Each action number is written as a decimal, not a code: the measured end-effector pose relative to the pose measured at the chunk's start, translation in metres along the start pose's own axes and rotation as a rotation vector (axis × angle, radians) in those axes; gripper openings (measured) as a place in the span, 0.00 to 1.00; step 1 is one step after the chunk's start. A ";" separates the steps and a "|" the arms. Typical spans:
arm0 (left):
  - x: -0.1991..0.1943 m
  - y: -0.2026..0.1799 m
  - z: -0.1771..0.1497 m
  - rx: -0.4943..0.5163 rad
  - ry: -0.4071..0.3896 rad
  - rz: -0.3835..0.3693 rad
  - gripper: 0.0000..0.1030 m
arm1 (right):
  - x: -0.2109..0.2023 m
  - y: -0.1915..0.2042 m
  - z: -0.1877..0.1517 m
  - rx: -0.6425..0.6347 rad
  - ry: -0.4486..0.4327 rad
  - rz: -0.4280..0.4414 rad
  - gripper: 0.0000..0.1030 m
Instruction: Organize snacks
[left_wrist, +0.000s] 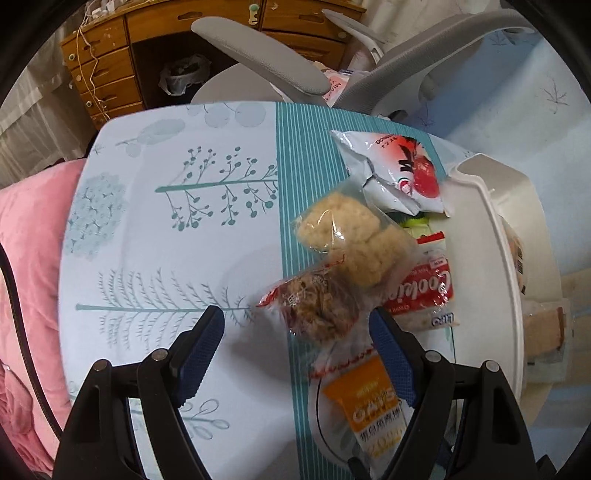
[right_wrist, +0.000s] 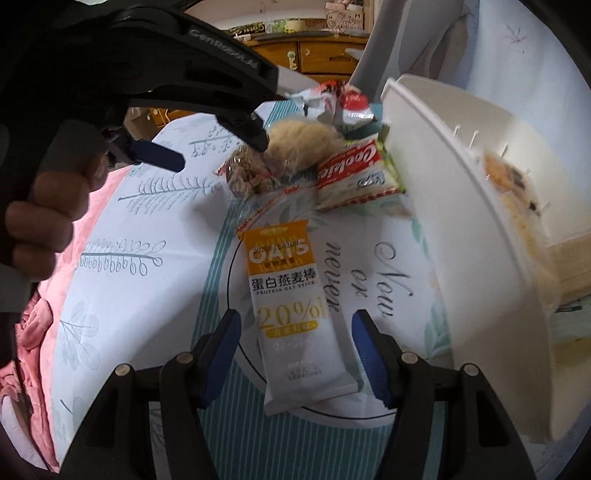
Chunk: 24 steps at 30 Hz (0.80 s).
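Observation:
Snack packs lie on the patterned table by a white bin (left_wrist: 491, 236): a brown crispy snack in clear wrap (left_wrist: 317, 306), a pale puffed snack (left_wrist: 351, 240), a red Cookies pack (left_wrist: 428, 291), a red and white pouch (left_wrist: 395, 170) and an orange and white OATS bar (left_wrist: 365, 417). My left gripper (left_wrist: 297, 354) is open, hovering just short of the brown snack. My right gripper (right_wrist: 295, 354) is open, its fingers on either side of the OATS bar (right_wrist: 291, 306). The left gripper (right_wrist: 218, 151) shows in the right wrist view above the brown snack (right_wrist: 251, 173).
The white bin (right_wrist: 461, 236) holds several snacks and stands at the table's right. A grey office chair (left_wrist: 280, 62) and a wooden drawer desk (left_wrist: 107, 70) stand behind the table. Pink bedding (left_wrist: 29, 258) lies to the left.

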<state>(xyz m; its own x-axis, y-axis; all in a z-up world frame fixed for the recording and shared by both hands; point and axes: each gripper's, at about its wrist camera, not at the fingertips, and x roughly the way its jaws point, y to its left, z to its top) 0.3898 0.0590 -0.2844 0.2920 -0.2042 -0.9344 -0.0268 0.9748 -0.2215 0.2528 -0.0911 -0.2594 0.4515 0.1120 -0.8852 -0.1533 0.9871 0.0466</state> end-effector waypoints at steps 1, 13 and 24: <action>0.004 0.000 0.000 -0.007 0.003 -0.003 0.77 | 0.001 -0.001 -0.001 0.003 0.002 0.002 0.60; 0.025 -0.006 0.004 -0.008 0.000 -0.018 0.59 | 0.014 -0.003 -0.005 0.000 0.007 0.010 0.47; 0.010 0.000 -0.006 -0.004 0.024 -0.051 0.38 | 0.004 -0.007 -0.005 0.036 0.017 0.029 0.45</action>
<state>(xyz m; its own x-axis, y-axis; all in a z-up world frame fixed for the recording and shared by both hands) 0.3874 0.0562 -0.2956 0.2700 -0.2555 -0.9284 -0.0161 0.9628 -0.2697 0.2510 -0.0984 -0.2659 0.4320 0.1386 -0.8912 -0.1338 0.9870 0.0886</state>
